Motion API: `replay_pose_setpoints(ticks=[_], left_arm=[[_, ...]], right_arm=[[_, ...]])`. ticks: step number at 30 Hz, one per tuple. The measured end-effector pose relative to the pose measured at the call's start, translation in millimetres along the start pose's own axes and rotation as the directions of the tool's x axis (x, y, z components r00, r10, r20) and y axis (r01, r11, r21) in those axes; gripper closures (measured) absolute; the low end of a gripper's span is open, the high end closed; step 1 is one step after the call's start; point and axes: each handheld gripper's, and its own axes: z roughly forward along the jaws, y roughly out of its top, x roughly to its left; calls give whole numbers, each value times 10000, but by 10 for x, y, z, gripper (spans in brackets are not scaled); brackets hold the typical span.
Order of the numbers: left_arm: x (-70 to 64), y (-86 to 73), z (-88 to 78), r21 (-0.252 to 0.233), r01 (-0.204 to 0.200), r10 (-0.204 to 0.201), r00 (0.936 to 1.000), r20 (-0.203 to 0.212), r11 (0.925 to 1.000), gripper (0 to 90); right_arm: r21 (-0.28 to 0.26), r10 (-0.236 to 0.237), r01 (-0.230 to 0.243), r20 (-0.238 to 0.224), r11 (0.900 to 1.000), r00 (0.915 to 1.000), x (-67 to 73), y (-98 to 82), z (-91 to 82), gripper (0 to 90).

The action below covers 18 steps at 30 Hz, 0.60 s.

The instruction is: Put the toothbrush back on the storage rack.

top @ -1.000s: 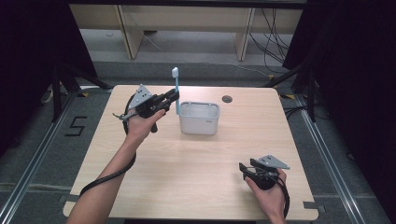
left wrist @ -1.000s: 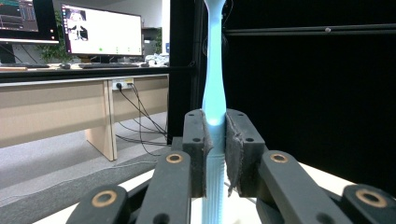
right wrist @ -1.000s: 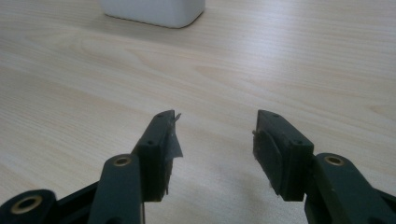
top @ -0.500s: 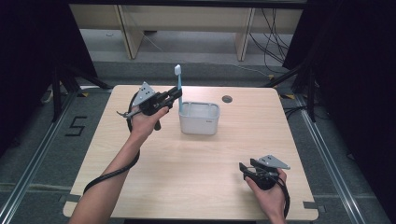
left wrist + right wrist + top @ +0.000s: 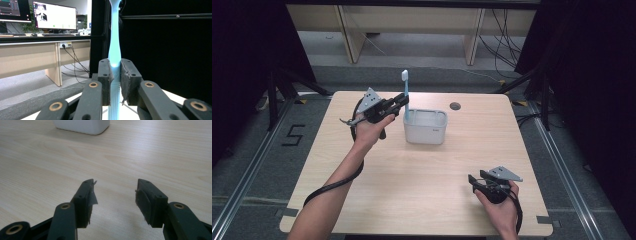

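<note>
1. Just above the middle of the high view, the left gripper [image 5: 401, 104] pinches a pale blue toothbrush [image 5: 405, 95] by its lower handle, upright, head up, over the left rim of the white tub [image 5: 426, 131].
2. In the left gripper view the pads [image 5: 125, 82] press both sides of the handle [image 5: 115, 62].
3. The toothbrush looks light, stiff and slick plastic; the ribbed lower handle seems the safest hold.
4. Lower right, the right gripper [image 5: 477, 183] rests low over the table [image 5: 412, 185], jaws spread, nothing between them.
5. Bare wood lies all round the tub; its thin rim is the one edge likely to catch.
</note>
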Motion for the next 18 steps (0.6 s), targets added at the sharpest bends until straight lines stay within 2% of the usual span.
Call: replay_pose_setpoints(ticks=[18], left_arm=[[26,-73,53,230,7,-4,10000,-91,9997,785]], right_arm=[[-69,-140,140,-26,9999,9999,-10,-7,9,491]])
